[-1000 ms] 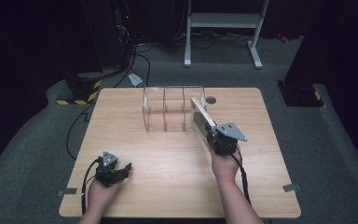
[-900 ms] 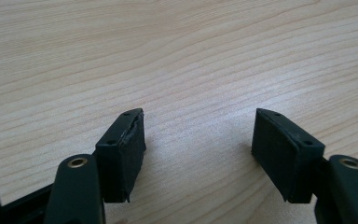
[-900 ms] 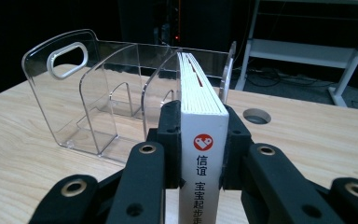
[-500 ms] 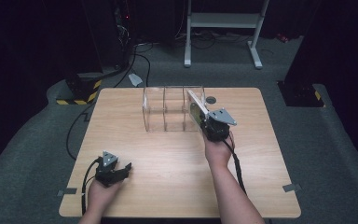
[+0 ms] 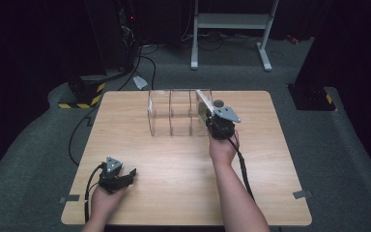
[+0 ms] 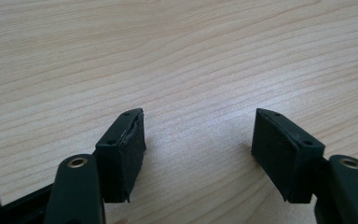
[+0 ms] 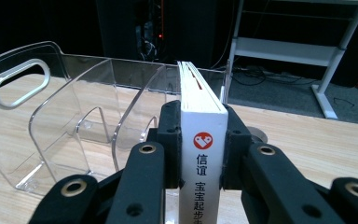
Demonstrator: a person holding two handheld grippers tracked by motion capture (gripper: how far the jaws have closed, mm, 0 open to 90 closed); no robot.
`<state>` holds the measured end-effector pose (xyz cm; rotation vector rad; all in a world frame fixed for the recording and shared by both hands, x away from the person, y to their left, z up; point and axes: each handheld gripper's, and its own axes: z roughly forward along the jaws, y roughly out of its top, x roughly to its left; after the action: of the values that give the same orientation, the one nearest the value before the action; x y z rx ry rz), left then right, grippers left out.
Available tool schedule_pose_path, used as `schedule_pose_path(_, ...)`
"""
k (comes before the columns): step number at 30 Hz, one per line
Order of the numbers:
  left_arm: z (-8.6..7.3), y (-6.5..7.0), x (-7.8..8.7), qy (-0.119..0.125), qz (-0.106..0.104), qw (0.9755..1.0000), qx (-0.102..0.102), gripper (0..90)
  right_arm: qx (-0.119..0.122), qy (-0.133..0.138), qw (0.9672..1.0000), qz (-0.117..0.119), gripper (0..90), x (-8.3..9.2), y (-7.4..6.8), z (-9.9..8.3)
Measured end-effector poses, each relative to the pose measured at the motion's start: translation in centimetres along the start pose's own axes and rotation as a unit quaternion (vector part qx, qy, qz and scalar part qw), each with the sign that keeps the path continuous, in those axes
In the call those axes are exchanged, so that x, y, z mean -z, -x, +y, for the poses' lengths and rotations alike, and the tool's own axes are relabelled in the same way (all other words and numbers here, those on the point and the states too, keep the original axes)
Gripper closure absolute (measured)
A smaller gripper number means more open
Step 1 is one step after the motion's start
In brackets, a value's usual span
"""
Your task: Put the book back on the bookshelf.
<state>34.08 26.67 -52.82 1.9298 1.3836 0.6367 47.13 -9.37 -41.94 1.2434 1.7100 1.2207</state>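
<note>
The right tool is clamped on a white book, both jaws pressing flat against the covers near the spine end, which bears a red heart logo and printed characters. The book stands upright on edge between the jaws and extends away from the tool toward a clear acrylic rack with curved dividers. In the high view the book sits at the right end of the rack, at its rightmost compartment; whether it already rests inside that compartment cannot be told. The rack stands at the far centre of the wooden tabletop. The left tool lies low over the near left corner of the tabletop, well apart from the rack, its jaws spread wide with only bare wood between the pads.
</note>
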Motion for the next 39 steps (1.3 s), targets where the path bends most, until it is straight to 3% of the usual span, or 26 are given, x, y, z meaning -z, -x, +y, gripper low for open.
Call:
schedule_pose_path(10, 0.0, 0.0, 0.0, 0.0, 0.0, 1.0, 0.0, 34.6, 0.01, -0.005, 0.9999, -0.006, 74.8, -0.8, -0.5, -0.8)
schedule_pose_path(39, 0.0, 0.0, 0.0, 0.001, 0.001, 1.0, 0.001, 34.8, -0.011, -0.039, 0.9992, 0.002, 71.8, 1.8, -1.0, -4.2)
